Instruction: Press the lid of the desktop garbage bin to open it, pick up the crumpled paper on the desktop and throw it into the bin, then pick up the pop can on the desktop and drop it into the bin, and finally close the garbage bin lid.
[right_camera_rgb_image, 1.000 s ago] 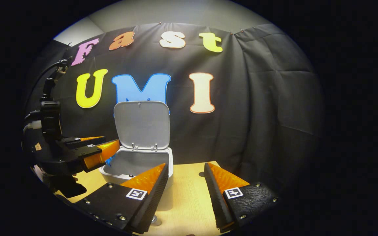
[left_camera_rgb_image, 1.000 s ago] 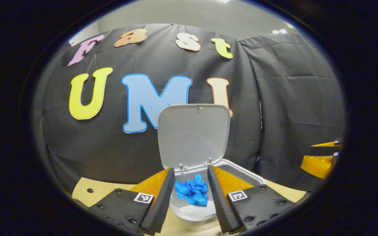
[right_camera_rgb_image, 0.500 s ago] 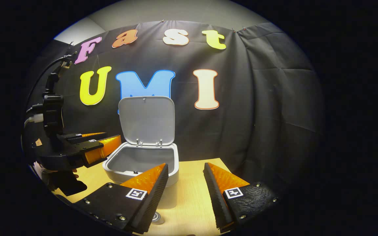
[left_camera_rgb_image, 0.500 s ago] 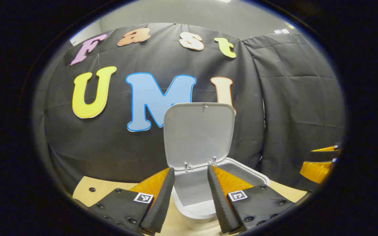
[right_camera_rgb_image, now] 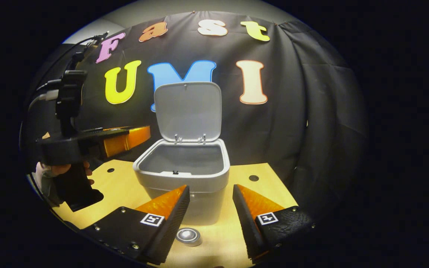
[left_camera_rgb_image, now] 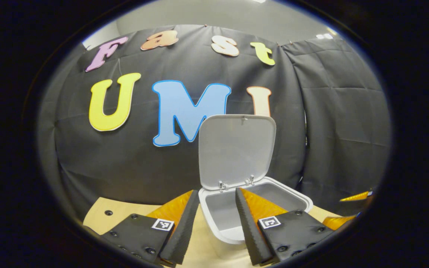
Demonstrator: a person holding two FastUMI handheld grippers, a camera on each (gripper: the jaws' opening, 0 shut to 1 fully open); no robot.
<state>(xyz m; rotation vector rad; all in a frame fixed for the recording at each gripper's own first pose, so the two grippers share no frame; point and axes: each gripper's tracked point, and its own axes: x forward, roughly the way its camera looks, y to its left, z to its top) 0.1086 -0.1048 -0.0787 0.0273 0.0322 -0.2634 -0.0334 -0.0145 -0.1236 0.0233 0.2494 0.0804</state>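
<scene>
The grey bin (right_camera_rgb_image: 184, 181) stands on the wooden table with its lid (right_camera_rgb_image: 188, 111) swung upright; its inner floor is hidden behind the front wall. In front of the bin stands the pop can (right_camera_rgb_image: 188, 236), its silver top low between my right fingers. My right gripper (right_camera_rgb_image: 210, 187) is open and holds nothing, just short of the bin's front wall. My left gripper (left_camera_rgb_image: 217, 191) is open and empty, its fingers framing the bin's near rim (left_camera_rgb_image: 218, 232) and the lid (left_camera_rgb_image: 237, 149). In the right gripper view the left gripper (right_camera_rgb_image: 140, 134) hangs left of the bin, above rim height.
A hand (right_camera_rgb_image: 56, 171) holds the left gripper's handle at the table's left. The wooden table (right_camera_rgb_image: 117, 186) has small round holes (right_camera_rgb_image: 253, 178) near the bin. The black cloth wall rises right behind the bin. The right gripper's fingers (left_camera_rgb_image: 352, 208) peek in at the far right.
A blue crumpled paper between my left fingers a second ago dropped into the bin. The left gripper drew back leftward. The right gripper pulled back and tilted down, bringing the pop can into view.
</scene>
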